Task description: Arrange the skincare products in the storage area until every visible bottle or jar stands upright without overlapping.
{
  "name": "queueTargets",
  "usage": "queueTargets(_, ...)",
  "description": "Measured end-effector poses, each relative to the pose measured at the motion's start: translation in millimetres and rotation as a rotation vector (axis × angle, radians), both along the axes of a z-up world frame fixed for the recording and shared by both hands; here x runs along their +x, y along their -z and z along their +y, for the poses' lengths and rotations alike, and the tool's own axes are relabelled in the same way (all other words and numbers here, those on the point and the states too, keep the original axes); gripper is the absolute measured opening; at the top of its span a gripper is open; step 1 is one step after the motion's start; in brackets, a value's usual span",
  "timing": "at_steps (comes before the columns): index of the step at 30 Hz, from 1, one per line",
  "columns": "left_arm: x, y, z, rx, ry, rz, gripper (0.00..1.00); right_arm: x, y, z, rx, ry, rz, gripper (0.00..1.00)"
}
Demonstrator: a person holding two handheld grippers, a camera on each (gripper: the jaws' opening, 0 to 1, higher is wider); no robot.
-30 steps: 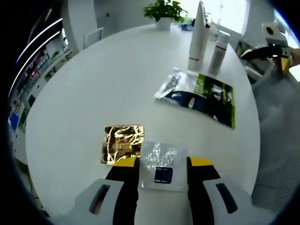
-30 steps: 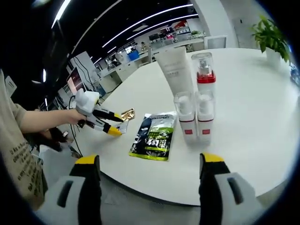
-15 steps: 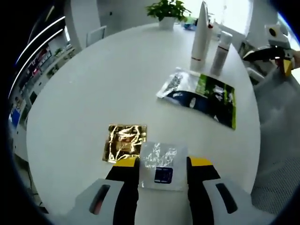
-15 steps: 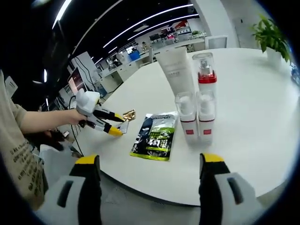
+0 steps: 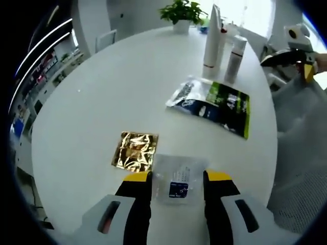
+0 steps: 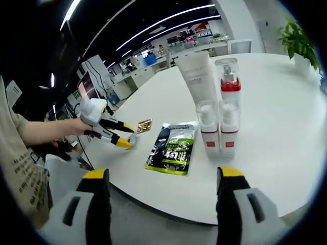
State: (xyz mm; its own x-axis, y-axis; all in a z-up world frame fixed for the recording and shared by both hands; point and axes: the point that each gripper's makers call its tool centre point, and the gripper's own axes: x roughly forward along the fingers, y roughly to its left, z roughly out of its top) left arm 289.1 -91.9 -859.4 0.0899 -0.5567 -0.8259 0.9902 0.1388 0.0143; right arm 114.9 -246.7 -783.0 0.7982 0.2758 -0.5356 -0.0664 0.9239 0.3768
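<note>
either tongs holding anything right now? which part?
Left tongs hold the clear sachet by its near end, between the jaws; in the right gripper view it hangs off the table. Right tongs are open, holding nothing.

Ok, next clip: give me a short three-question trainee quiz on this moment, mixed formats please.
1. True or false: the right gripper is shut on a bottle.
2. What lies between the left gripper's jaws? A) gold foil sachet B) clear sachet with a dark label C) green pouch
3. Fill in: the white tube and the bottles beside it stand ____ on the table.

Key:
1. False; its jaws are apart, with nothing between them.
2. B; the clear sachet. The gold foil sachet lies beside it, the green pouch farther off.
3. upright
</note>
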Motion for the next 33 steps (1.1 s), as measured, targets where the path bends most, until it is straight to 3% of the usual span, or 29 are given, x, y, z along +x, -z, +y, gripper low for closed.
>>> queueTargets(19, -22.1, -29.3, 6, -0.037, 0.011, -0.053, 0.36, 0, -11.6, 11, 0.022, -0.059, -0.048, 0.81)
queueTargets(26, -30.5, -49.4, 7, -0.092, 0.006, -0.106, 0.36, 5, -25.3, 15, 0.017, -0.101, -0.071, 0.71)
queueTargets(33, -42.0, -70.0, 6, -0.125, 0.024, -0.155, 0.36, 23, -44.7, 35, 0.058, -0.139, -0.121, 0.58)
